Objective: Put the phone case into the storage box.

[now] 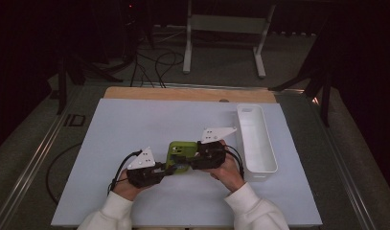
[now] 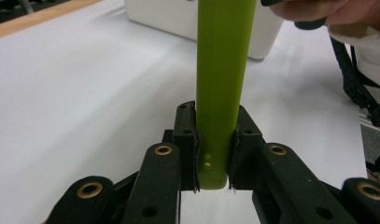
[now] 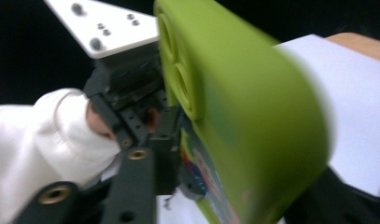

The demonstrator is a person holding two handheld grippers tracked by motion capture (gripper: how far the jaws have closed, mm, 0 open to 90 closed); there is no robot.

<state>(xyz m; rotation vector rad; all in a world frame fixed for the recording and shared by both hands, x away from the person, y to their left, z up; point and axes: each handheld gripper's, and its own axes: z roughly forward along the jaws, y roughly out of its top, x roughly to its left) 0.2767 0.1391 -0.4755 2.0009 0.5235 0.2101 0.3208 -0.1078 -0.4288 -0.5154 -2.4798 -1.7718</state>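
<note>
Between the two hands, above the white table [image 1: 135, 124], the green phone case [image 1: 177, 154] runs lengthwise from the left gripper [image 2: 214, 154], clamped tight across its thin end, to the right gripper [image 1: 195, 160], whose jaws look closed on its opposite edge.

The desk [image 1: 135, 134] is seen from above; the green case [image 2: 220, 93] between the tongs is viewed close by both riding cameras.
</note>
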